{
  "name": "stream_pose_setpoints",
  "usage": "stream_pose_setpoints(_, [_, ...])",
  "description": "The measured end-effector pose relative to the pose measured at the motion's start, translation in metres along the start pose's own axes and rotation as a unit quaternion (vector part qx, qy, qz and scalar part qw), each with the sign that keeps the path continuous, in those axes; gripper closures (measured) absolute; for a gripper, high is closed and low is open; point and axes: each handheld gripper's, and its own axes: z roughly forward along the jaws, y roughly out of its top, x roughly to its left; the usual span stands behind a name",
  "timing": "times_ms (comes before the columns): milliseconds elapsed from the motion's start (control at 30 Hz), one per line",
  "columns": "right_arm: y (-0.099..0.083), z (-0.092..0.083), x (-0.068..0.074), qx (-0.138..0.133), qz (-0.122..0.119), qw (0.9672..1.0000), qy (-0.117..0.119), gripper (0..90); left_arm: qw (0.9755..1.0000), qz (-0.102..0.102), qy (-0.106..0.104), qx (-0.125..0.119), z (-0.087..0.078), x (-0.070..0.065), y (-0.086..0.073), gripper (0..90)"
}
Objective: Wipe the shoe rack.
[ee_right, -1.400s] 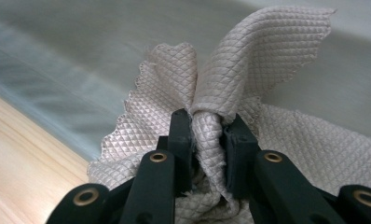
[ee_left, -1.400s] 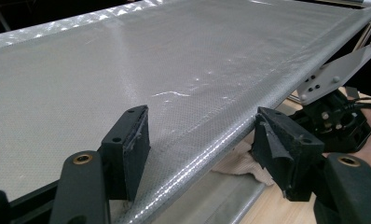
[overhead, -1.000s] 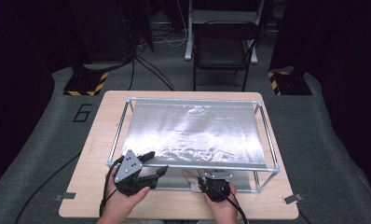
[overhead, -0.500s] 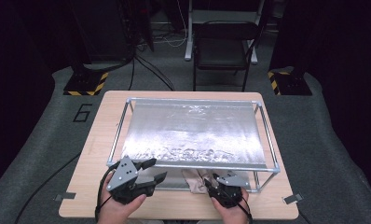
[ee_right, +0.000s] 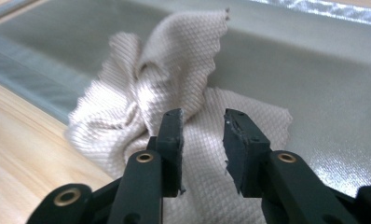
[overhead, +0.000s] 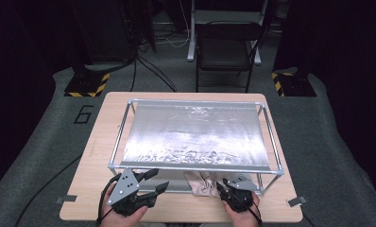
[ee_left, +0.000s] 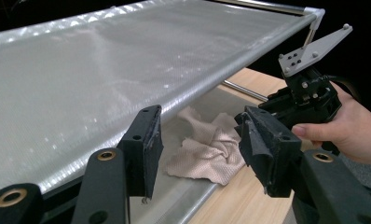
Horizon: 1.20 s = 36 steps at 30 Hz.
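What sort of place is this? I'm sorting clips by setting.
Probably a lab or recording studio: a wooden table on grey floor matting, hazard-striped stand bases, a folding chair and dark surroundings.

Crumpled beige waffle-weave cloth [overhead: 201, 183]: far part hidden under the silver mesh sheet [overhead: 193, 135], just ahead of the right gripper [overhead: 226, 185]; in the right gripper view its near edge is cut off below the jaws, its folds blurred. Person's forearms: cut off behind both grippers.
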Motion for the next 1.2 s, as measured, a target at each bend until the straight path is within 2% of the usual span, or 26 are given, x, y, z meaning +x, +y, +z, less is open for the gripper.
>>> stream_pose_setpoints(33, [-0.001, 0.001, -0.001, 0.005, -0.006, 1.0000, -0.001, 69.3, 1.0000, -0.002, 0.000, 0.003, 0.002, 0.000, -0.003, 47.9])
stream_pose_setpoints(67, [-0.003, 0.005, -0.002, 0.014, -0.001, 0.9999, -0.004, 70.3, 1.0000, -0.002, 0.001, 0.002, 0.004, 0.001, -0.005, 47.6])
stream_pose_setpoints(100, [-0.003, 0.006, -0.001, 0.013, 0.001, 0.9999, 0.005, 71.0, 1.0000, -0.002, 0.004, 0.006, 0.007, 0.001, -0.010, 47.5])
stream_pose_setpoints(133, [-0.004, 0.008, -0.002, 0.017, -0.009, 0.9998, 0.000, 71.3, 1.0000, -0.002, 0.004, 0.006, 0.007, 0.001, -0.010, 47.3])
stream_pose_setpoints(200, [-0.004, 0.010, -0.002, 0.015, -0.008, 0.9998, 0.006, 71.4, 0.9999, -0.004, 0.005, 0.008, 0.010, 0.003, -0.014, 47.2])
stream_pose_setpoints(233, [-0.004, 0.011, -0.001, 0.017, -0.012, 0.9998, 0.003, 71.4, 0.9999, -0.005, 0.007, 0.007, 0.013, 0.003, -0.017, 47.2])
stream_pose_setpoints(267, [-0.005, 0.011, 0.000, 0.023, -0.005, 0.9997, -0.004, 71.4, 0.9999, -0.004, 0.009, 0.012, 0.014, 0.004, -0.019, 47.2])
stream_pose_setpoints(300, [-0.004, 0.013, 0.002, 0.018, -0.012, 0.9997, 0.010, 71.5, 0.9999, -0.005, 0.011, 0.012, 0.016, 0.005, -0.022, 47.2])
stream_pose_setpoints(433, [-0.002, 0.016, 0.005, 0.020, -0.014, 0.9996, 0.014, 71.6, 0.9997, -0.009, 0.010, 0.022, 0.024, 0.007, -0.031, 47.0])
stream_pose_setpoints(467, [-0.002, 0.018, 0.007, 0.020, -0.006, 0.9996, 0.016, 71.8, 0.9996, -0.010, 0.009, 0.024, 0.026, 0.008, -0.033, 46.9])
stream_pose_setpoints(500, [-0.001, 0.019, 0.008, 0.019, -0.018, 0.9996, 0.014, 72.0, 0.9996, -0.010, 0.012, 0.023, 0.028, 0.008, -0.035, 46.9])
stream_pose_setpoints(600, [0.001, 0.021, 0.013, 0.021, -0.021, 0.9993, 0.022, 71.8, 0.9995, -0.010, 0.011, 0.028, 0.033, 0.010, -0.039, 46.9])
stream_pose_setpoints(633, [0.003, 0.020, 0.013, 0.025, -0.033, 0.9990, 0.014, 71.1, 0.9993, -0.012, 0.008, 0.033, 0.036, 0.011, -0.042, 46.7])
stream_pose_setpoints(667, [0.003, 0.020, 0.013, 0.025, -0.033, 0.9990, 0.014, 71.1, 0.9993, -0.012, 0.008, 0.033, 0.036, 0.011, -0.042, 46.6])
stream_pose_setpoints(700, [0.003, 0.021, 0.014, 0.018, -0.017, 0.9994, 0.024, 70.2, 0.9993, -0.012, 0.010, 0.035, 0.038, 0.012, -0.044, 46.6])
stream_pose_setpoints(733, [0.004, 0.019, 0.013, 0.017, -0.019, 0.9996, 0.013, 69.5, 0.9992, -0.015, 0.010, 0.036, 0.040, 0.012, -0.046, 46.7])
stream_pose_setpoints(767, [0.003, 0.018, 0.012, 0.010, 0.003, 0.9995, 0.030, 68.3, 0.9991, -0.016, 0.012, 0.037, 0.042, 0.014, -0.049, 46.7])
stream_pose_setpoints(800, [0.004, 0.016, 0.007, 0.005, -0.015, 0.9997, 0.018, 67.9, 0.9991, -0.016, 0.013, 0.038, 0.043, 0.014, -0.051, 46.7])
stream_pose_setpoints(867, [0.003, 0.014, 0.005, 0.006, -0.014, 0.9998, 0.013, 67.0, 0.9990, -0.018, 0.014, 0.039, 0.044, 0.015, -0.052, 46.6])
stream_pose_setpoints(900, [0.002, 0.010, 0.000, 0.002, -0.005, 0.9999, 0.010, 65.2, 0.9989, -0.022, 0.017, 0.038, 0.046, 0.016, -0.055, 46.3])
stream_pose_setpoints(967, [0.001, 0.007, -0.005, -0.004, -0.002, 1.0000, 0.002, 64.9, 0.9989, -0.021, 0.023, 0.035, 0.049, 0.017, -0.058, 45.3])
stream_pose_setpoints(1000, [0.000, 0.004, -0.007, 0.001, 0.005, 1.0000, 0.000, 64.5, 0.9989, -0.021, 0.023, 0.035, 0.049, 0.017, -0.058, 44.8])
stream_pose_setpoints(1067, [-0.002, 0.001, -0.013, -0.002, 0.001, 1.0000, -0.009, 64.5, 0.9986, -0.026, 0.024, 0.038, 0.054, 0.018, -0.062, 44.2])
stream_pose_setpoints(1100, [-0.003, -0.001, -0.014, 0.002, 0.019, 0.9997, -0.014, 64.5, 0.9986, -0.027, 0.023, 0.040, 0.055, 0.018, -0.063, 44.2])
stream_pose_setpoints(1133, [-0.005, -0.002, -0.017, 0.003, 0.018, 0.9996, -0.020, 64.4, 0.9986, -0.029, 0.024, 0.038, 0.058, 0.018, -0.064, 44.2])
stream_pose_setpoints(1200, [-0.008, -0.003, -0.022, 0.007, 0.030, 0.9991, -0.031, 64.3, 0.9985, -0.027, 0.022, 0.041, 0.059, 0.018, -0.065, 44.1])
